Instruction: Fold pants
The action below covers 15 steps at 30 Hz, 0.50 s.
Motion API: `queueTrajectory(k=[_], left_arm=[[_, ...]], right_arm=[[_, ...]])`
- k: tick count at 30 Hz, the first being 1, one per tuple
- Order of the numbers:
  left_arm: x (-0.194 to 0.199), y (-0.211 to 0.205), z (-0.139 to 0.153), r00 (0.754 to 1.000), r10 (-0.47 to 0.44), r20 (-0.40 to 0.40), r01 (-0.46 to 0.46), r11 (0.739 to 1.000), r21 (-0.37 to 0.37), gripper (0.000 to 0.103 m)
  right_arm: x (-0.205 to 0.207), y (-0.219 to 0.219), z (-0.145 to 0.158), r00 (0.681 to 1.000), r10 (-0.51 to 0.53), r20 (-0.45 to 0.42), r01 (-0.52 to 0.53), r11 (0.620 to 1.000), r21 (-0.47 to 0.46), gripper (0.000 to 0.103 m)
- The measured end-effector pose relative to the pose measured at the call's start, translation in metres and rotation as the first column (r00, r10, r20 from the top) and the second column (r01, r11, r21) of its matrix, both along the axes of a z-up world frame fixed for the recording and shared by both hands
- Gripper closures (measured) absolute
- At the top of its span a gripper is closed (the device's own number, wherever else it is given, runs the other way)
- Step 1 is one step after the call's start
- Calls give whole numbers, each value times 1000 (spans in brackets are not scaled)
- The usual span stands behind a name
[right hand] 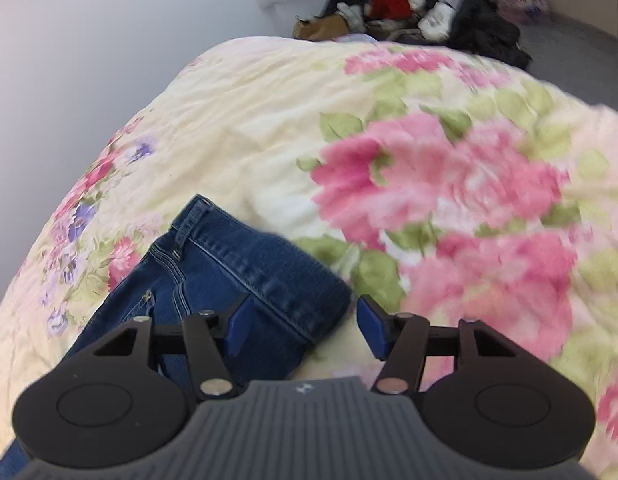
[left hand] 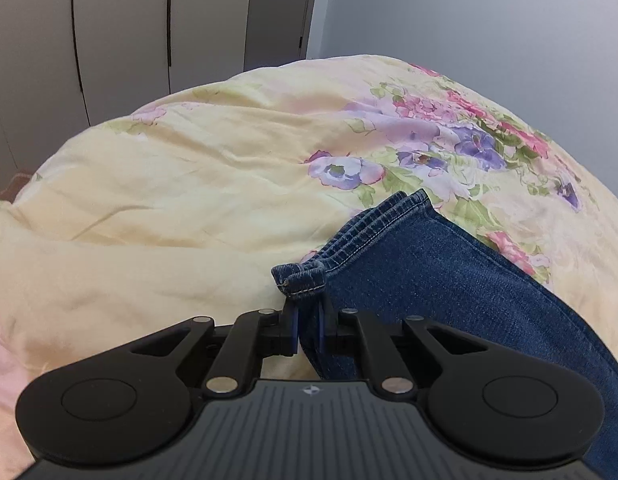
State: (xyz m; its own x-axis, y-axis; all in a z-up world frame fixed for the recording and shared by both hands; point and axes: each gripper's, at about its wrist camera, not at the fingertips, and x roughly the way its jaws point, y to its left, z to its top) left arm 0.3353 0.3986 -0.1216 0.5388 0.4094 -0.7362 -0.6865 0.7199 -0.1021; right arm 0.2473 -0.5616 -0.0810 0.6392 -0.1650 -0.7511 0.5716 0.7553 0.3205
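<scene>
Left gripper [left hand: 308,330] jaws pinch the jeans [left hand: 409,272] hem; right gripper [right hand: 301,330] jaws gape beside the waistband fold.

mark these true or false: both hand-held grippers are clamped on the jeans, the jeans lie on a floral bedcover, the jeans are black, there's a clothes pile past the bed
1. Both hand-held grippers are clamped on the jeans. False: the left hand-held gripper pinches the denim near the hem, while the right hand-held gripper is open, denim between its jaws but not gripped.
2. The jeans lie on a floral bedcover. True.
3. The jeans are black. False: they are blue denim.
4. A clothes pile sits past the bed. True.
</scene>
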Motion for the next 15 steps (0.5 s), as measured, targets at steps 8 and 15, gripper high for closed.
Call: queueTrajectory(k=[8, 15], left_arm=[[14, -13, -16, 995, 9, -101, -2, 998, 66, 93], [14, -7, -13, 993, -27, -115, 36, 997, 71, 79]], right_arm=[[116, 31, 19, 946, 316, -76, -325, 915, -240, 57], [167, 25, -3, 932, 335, -138, -358, 911, -207, 48]])
